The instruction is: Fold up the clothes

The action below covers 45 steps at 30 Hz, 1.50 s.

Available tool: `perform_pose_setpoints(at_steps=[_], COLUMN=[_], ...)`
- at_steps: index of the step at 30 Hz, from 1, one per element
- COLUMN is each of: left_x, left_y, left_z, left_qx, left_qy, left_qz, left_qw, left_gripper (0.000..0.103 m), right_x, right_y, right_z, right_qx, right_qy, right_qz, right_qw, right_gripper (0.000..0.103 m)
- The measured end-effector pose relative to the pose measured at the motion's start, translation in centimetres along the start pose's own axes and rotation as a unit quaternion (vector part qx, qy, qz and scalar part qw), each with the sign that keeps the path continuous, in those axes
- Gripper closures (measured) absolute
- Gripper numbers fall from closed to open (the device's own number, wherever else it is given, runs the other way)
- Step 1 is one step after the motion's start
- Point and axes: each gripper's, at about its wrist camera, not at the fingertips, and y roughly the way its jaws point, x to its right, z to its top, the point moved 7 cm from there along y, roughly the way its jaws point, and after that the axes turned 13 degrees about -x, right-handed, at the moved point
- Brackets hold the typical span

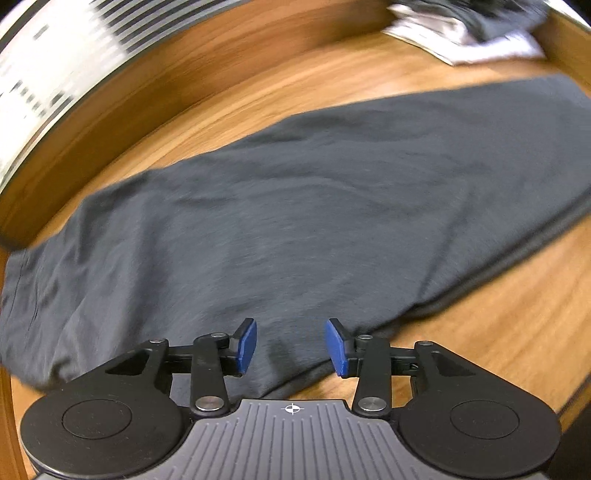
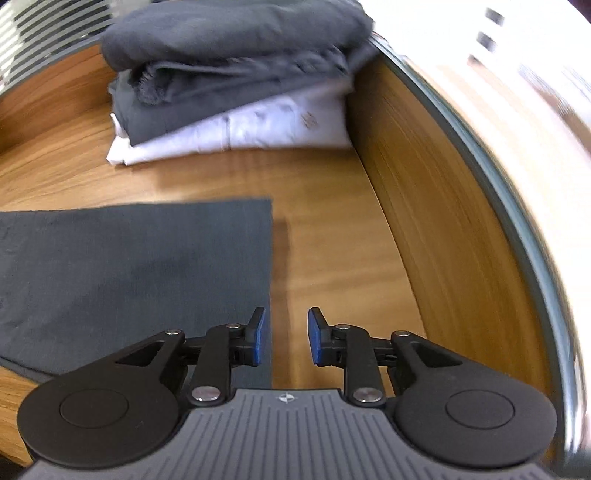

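A dark grey garment (image 1: 295,206) lies folded in a long band across the wooden table (image 1: 498,314). My left gripper (image 1: 290,347) hovers over its near edge, open, with nothing between the blue pads (image 1: 246,345). In the right wrist view the same garment (image 2: 133,273) ends in a straight edge. My right gripper (image 2: 284,338) stands open just over that edge, one pad above the cloth and one above bare wood; nothing is held.
A stack of folded clothes (image 2: 236,81), dark grey on white, sits at the far corner of the table (image 2: 332,258); the stack (image 1: 469,33) also shows at the top right of the left wrist view. A raised wooden rim (image 2: 424,206) bounds the table.
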Motion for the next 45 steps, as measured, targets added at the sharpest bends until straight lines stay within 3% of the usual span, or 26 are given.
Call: perform_pose_setpoints(at_steps=[6, 9, 18, 26, 30, 32, 33, 34, 36, 37, 45], left_x=[2.1, 2.6, 3.1, 3.3, 3.7, 3.8, 3.7, 3.6, 3.4, 3.2, 1.2], left_y=[-0.4, -0.3, 0.6, 0.0, 0.2, 0.3, 0.3, 0.2, -0.1, -0.3, -1.7], left_z=[0.5, 0.7, 0.8, 0.6, 0.6, 0.8, 0.9, 1.1, 1.5, 1.6, 2.9], left_qx=[0.019, 0.027, 0.035, 0.03, 0.033, 0.035, 0.038, 0.042, 0.054, 0.06, 0.071], left_qy=[0.066, 0.074, 0.092, 0.103, 0.12, 0.121, 0.119, 0.116, 0.11, 0.106, 0.064], left_qz=[-0.022, -0.031, -0.046, -0.06, -0.052, -0.044, -0.043, -0.045, -0.052, -0.054, -0.083], left_qw=[0.9974, 0.9964, 0.9941, 0.9924, 0.9909, 0.991, 0.9912, 0.9913, 0.9911, 0.9911, 0.992], left_gripper=[0.054, 0.054, 0.054, 0.05, 0.05, 0.052, 0.055, 0.06, 0.089, 0.094, 0.097], right_x=[1.0, 1.3, 2.5, 1.6, 1.5, 1.6, 1.7, 1.7, 1.8, 1.8, 1.4], right_y=[0.6, 0.7, 1.8, 4.3, 4.6, 4.8, 4.8, 4.8, 4.5, 4.2, 0.7], right_z=[-3.6, -4.8, -6.3, -6.1, -6.2, -6.1, -6.0, -6.0, -5.8, -5.7, -4.8], right_qx=[-0.011, -0.011, 0.0, -0.005, 0.008, 0.011, 0.013, 0.014, 0.021, 0.026, 0.068], right_qy=[0.097, 0.15, 0.313, 0.376, 0.385, 0.384, 0.383, 0.383, 0.38, 0.377, 0.355], right_qz=[0.029, 0.052, 0.149, 0.186, 0.191, 0.192, 0.192, 0.192, 0.192, 0.192, 0.187], right_qw=[0.995, 0.987, 0.938, 0.908, 0.903, 0.903, 0.903, 0.904, 0.905, 0.906, 0.914], right_gripper=[0.074, 0.07, 0.066, 0.067, 0.068, 0.077, 0.086, 0.093, 0.098, 0.1, 0.101])
